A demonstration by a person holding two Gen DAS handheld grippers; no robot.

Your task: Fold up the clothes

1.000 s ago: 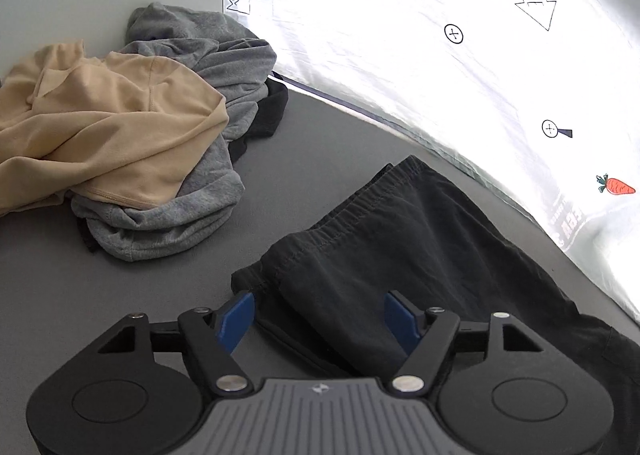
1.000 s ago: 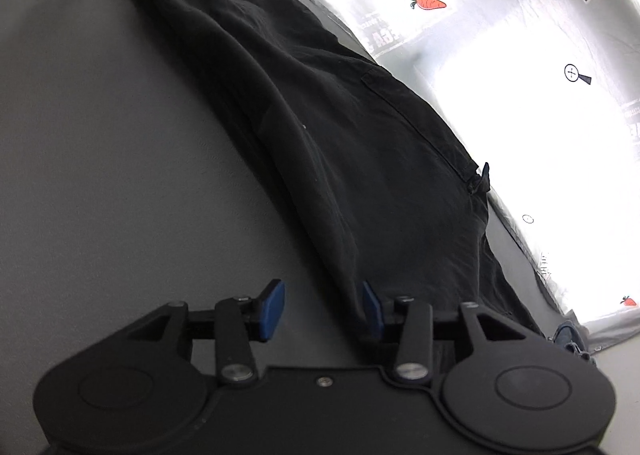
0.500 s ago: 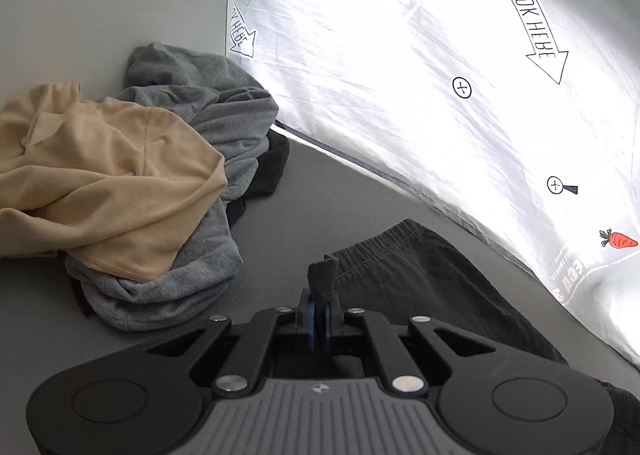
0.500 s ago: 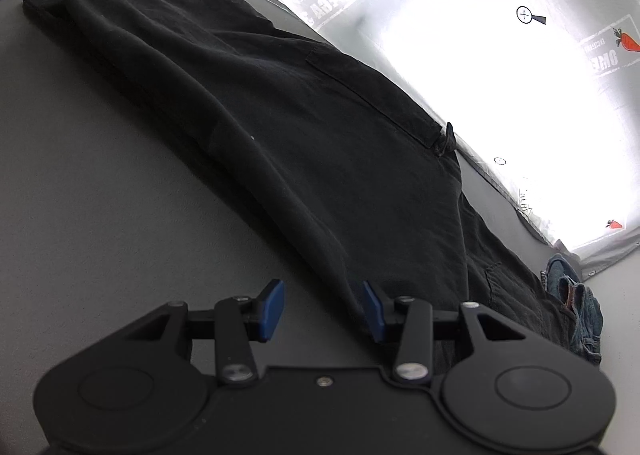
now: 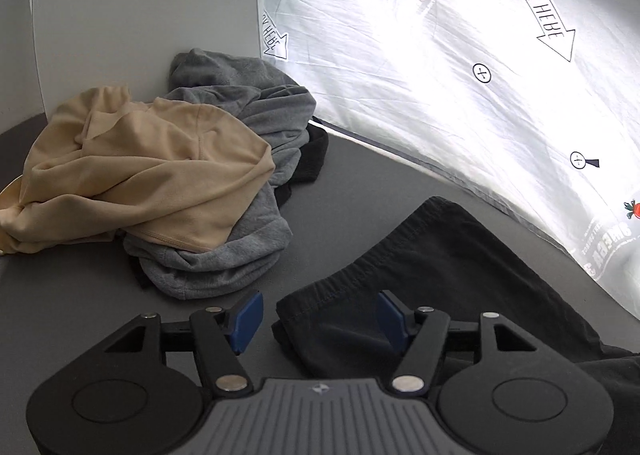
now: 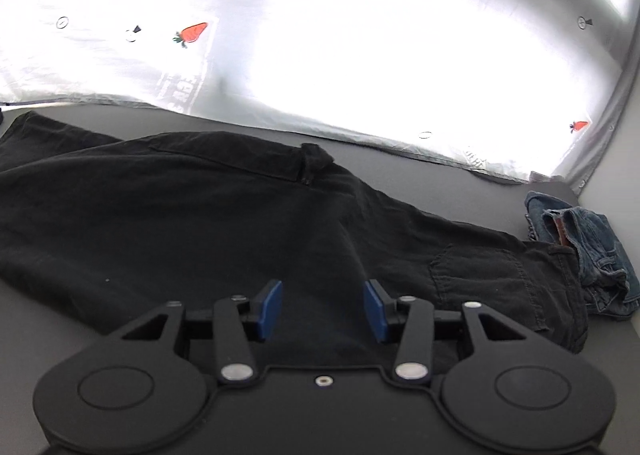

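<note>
Black trousers [image 6: 208,215] lie stretched out flat on the grey table. Their elastic end [image 5: 420,255] shows in the left wrist view. My left gripper [image 5: 320,319] is open and empty, its blue pads either side of that end's corner, just above the cloth. My right gripper [image 6: 322,309] is open and empty over the middle of the trousers, near the near edge. A back pocket [image 6: 476,275] shows to its right.
A pile of beige [image 5: 152,175] and grey [image 5: 224,255] clothes lies to the left of the trousers. Folded blue jeans [image 6: 580,251] lie at the far right corner. A bright white printed backdrop [image 5: 440,75] rises behind the table.
My left gripper was shut on the trousers' end half a second ago and is now open, the end lying flat. My right gripper has swung to face the backdrop over the trousers.
</note>
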